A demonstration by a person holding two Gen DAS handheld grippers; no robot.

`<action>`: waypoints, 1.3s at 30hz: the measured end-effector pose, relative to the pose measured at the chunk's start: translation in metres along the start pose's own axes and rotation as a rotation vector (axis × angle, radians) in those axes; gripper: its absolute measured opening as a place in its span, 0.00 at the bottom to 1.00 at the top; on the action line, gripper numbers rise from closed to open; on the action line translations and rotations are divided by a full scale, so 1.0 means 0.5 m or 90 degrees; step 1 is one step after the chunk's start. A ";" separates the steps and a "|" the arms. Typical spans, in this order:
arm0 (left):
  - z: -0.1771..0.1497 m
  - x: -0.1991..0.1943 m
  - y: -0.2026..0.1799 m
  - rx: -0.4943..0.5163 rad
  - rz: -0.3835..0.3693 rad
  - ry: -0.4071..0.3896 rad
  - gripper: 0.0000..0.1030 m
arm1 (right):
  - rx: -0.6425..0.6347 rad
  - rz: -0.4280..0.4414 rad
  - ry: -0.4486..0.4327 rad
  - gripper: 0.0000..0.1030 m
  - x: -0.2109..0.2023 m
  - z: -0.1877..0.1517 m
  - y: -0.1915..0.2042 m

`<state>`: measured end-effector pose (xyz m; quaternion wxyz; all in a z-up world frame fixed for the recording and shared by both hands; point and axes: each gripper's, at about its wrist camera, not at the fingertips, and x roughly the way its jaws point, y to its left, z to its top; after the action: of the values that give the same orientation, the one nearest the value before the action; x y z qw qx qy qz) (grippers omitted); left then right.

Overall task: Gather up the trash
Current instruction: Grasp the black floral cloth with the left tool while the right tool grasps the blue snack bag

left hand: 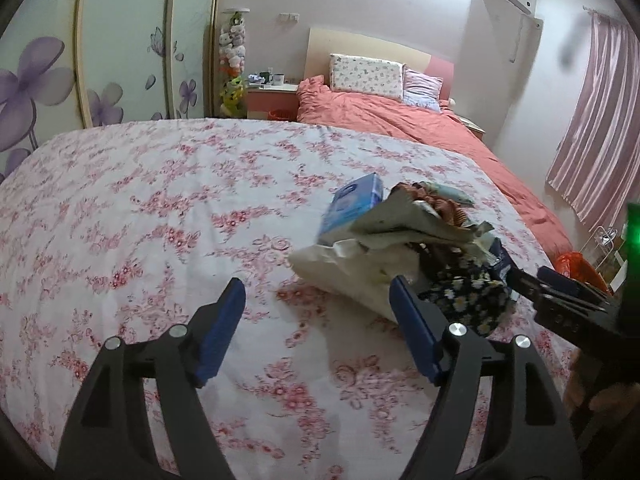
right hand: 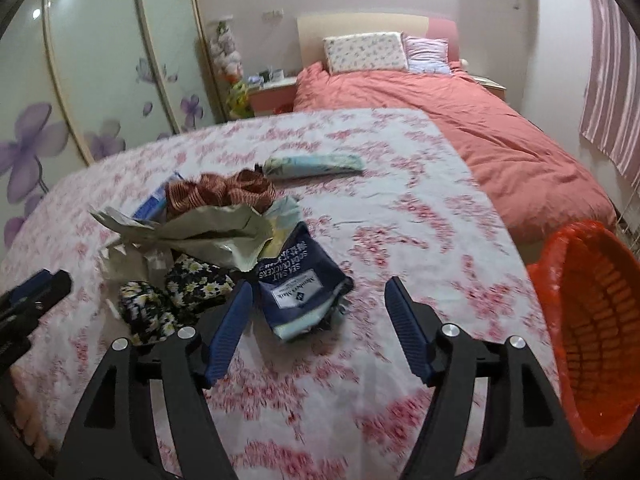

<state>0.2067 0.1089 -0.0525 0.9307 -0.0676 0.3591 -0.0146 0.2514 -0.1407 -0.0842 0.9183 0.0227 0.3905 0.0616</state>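
- A trash pile (right hand: 208,240) is seen heaped mid-desk (left hand: 140,200) on floral cloth.
- An orange basket (right hand: 592,320) waits off the desk's right edge.
- Left gripper (left hand: 316,332) and right gripper (right hand: 316,328) are held wide-jawed, empty; a first grasp is judged next.

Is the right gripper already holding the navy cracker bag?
No: the right gripper is open and empty, and the navy cracker bag lies on the floral cloth beyond its left finger.
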 end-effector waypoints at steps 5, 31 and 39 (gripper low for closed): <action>-0.007 0.015 0.007 -0.010 -0.010 0.013 0.72 | -0.007 -0.008 0.026 0.67 0.031 0.006 0.013; -0.022 0.009 -0.143 0.080 -0.110 0.008 0.78 | 0.090 -0.060 0.017 0.76 0.007 -0.008 -0.099; -0.029 0.030 -0.195 0.114 -0.087 0.014 0.75 | 0.094 -0.056 0.045 0.52 0.020 -0.015 -0.113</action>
<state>0.2100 0.0093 -0.0597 0.9258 -0.0082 0.3614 -0.1109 0.2582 -0.1953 -0.1018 0.9016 0.0707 0.4267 -0.0069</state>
